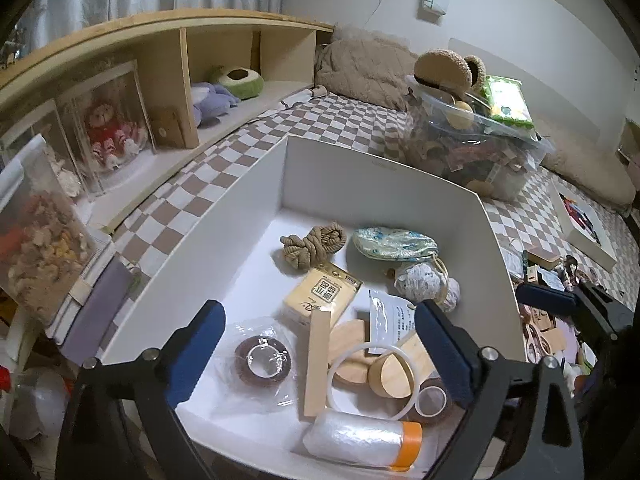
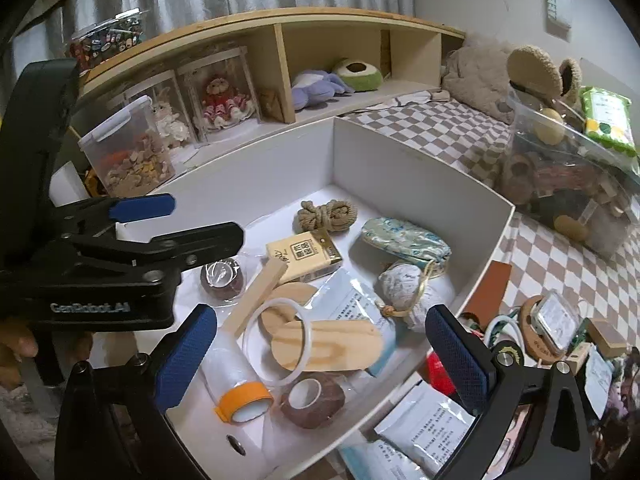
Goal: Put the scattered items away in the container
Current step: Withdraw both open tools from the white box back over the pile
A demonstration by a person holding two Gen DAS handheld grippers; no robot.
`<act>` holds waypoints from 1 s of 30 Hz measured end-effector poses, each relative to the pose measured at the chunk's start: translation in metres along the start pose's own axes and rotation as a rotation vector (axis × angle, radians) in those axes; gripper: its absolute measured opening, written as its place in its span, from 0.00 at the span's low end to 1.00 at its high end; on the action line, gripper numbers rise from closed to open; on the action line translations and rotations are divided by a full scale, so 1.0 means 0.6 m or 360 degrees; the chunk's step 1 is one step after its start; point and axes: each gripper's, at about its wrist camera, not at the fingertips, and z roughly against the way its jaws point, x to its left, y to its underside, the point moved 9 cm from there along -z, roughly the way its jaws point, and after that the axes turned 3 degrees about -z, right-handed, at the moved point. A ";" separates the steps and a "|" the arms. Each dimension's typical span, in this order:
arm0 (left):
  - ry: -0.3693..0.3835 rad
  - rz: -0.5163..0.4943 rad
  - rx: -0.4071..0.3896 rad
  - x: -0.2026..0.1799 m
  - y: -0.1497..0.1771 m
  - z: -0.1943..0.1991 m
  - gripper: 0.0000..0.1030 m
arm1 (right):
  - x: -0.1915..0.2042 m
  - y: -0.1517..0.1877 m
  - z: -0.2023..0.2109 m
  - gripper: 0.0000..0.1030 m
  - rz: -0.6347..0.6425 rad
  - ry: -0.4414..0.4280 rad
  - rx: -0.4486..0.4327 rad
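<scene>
While both grippers were held over the white box, nothing was seen between the jaws of either: the left gripper was spread wide above the box floor, and the right gripper was likewise released, straddling the box's near wall. Inside the box a rope knot, a patterned pouch, a tissue pack, a wood strip, a white ring and a plastic roll with an orange end were found lying loose. Only in the left view was a wrapped tape roll seen whole on the box floor, just beside the left finger; in the right view it was half hidden behind the left gripper's black body, which was shown from the side with a hand beneath it. Only in the right view was the clutter still outside the box made plain: a paper sachet just beside the near wall, a red item partly hidden by the right finger, and a round wooden piece on the checked cover. A brown tape roll was seen clearly in the right view, but was largely covered by a finger in the left.
</scene>
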 end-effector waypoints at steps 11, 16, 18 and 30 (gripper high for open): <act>0.0024 -0.0038 -0.0025 -0.015 -0.004 0.029 1.00 | -0.010 -0.005 0.030 1.00 -0.0020 0.0031 -0.0051; 0.0011 -0.0037 -0.0040 -0.014 -0.007 0.040 1.00 | -0.017 -0.006 0.046 1.00 -0.0043 0.0046 -0.0082; 0.0006 -0.0034 -0.0040 -0.013 -0.005 0.043 1.00 | -0.023 -0.008 0.053 1.00 -0.0057 0.0061 -0.0099; 0.0007 -0.0040 -0.0078 -0.023 -0.004 0.061 1.00 | -0.056 -0.016 0.095 1.00 -0.0154 0.0111 -0.0191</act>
